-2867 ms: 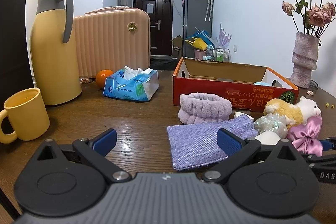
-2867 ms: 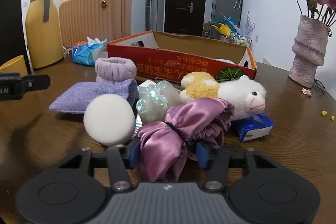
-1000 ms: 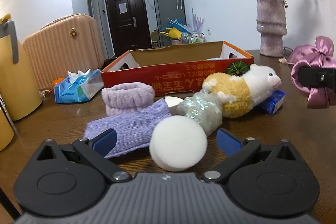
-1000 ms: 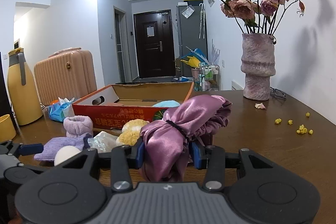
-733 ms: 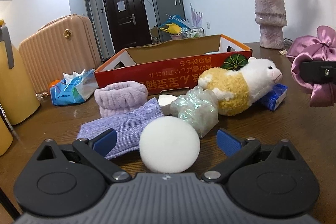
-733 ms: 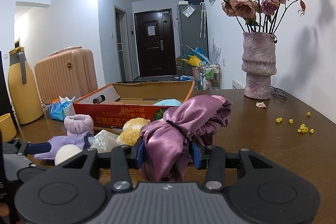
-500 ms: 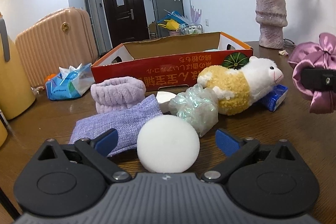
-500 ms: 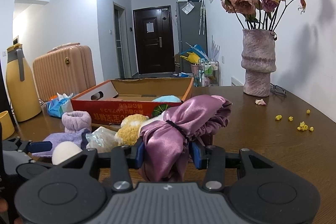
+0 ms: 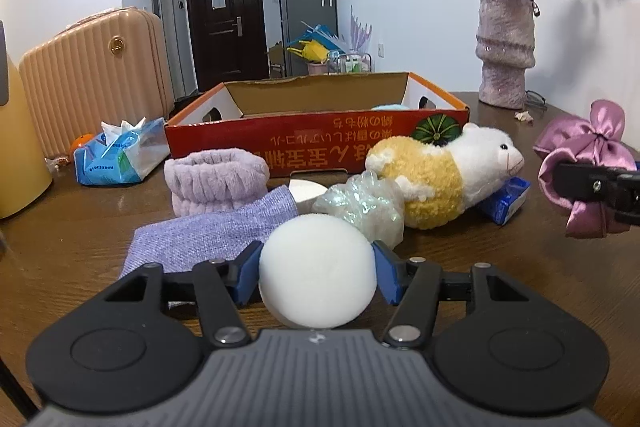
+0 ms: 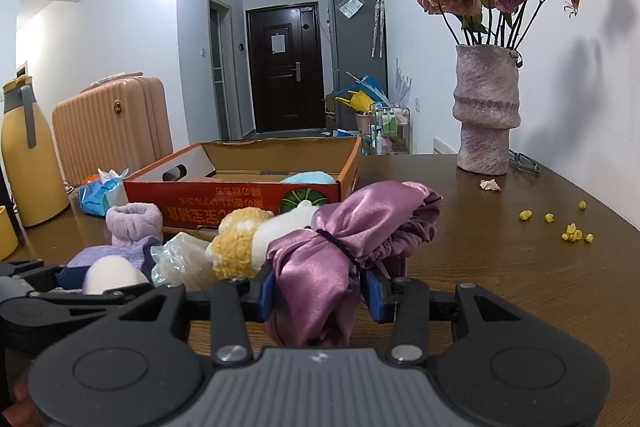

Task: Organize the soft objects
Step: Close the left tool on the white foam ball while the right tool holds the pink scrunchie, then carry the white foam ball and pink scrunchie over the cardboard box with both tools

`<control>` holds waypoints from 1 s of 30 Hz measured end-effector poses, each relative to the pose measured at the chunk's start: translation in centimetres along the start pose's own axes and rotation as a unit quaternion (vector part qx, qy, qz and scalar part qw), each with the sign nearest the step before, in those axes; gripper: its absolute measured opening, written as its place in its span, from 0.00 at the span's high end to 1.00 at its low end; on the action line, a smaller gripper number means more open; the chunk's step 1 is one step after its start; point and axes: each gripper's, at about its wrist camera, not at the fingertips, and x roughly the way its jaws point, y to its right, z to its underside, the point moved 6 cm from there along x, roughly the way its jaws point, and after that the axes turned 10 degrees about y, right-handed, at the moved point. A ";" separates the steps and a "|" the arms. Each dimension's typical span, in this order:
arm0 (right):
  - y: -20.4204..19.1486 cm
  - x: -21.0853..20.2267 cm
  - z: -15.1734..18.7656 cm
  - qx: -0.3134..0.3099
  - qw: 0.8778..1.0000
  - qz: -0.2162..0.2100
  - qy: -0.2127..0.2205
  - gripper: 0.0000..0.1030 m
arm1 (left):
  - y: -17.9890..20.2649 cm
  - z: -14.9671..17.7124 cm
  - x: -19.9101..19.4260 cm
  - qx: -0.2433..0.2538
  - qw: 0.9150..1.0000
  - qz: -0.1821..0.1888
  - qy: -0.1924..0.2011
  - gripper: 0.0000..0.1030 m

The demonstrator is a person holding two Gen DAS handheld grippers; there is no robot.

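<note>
My left gripper [image 9: 316, 267] is shut on a white sponge ball [image 9: 318, 269] low over the wooden table. My right gripper [image 10: 318, 289] is shut on a pink satin bow scrunchie [image 10: 340, 239] and holds it above the table; it also shows in the left wrist view [image 9: 580, 163]. On the table lie a lilac cloth pouch [image 9: 212, 231], a lilac fluffy wristband [image 9: 216, 179], an iridescent mesh puff [image 9: 364, 201] and a yellow-and-white plush sheep [image 9: 440, 175]. Behind them stands an open red cardboard box [image 9: 320, 143] with a light blue soft item [image 10: 308, 178] inside.
A blue tissue pack [image 9: 116, 159], an orange [image 9: 82, 143] and a yellow thermos [image 10: 28, 155] stand at the left, with a peach suitcase [image 9: 92, 75] behind. A vase of dried roses [image 10: 486, 115] is at the right. Yellow crumbs [image 10: 572, 233] dot the table.
My left gripper has closed from wide open onto the white sponge ball. My right gripper keeps hold of the scrunchie and has moved a little nearer the pile.
</note>
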 end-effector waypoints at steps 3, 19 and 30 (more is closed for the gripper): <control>0.1 0.0 0.0 0.001 1.000 0.001 0.000 0.58 | -0.2 -0.3 -0.3 -0.004 1.000 0.001 0.008 0.42; -0.8 0.1 -0.2 -0.015 1.000 0.002 0.023 0.58 | -1.6 -2.9 -2.4 -0.025 0.997 -0.003 0.071 0.43; -3.1 0.5 -1.9 -0.036 0.998 -0.007 0.058 0.58 | -3.2 -5.0 -2.8 -0.055 0.994 -0.013 0.098 0.43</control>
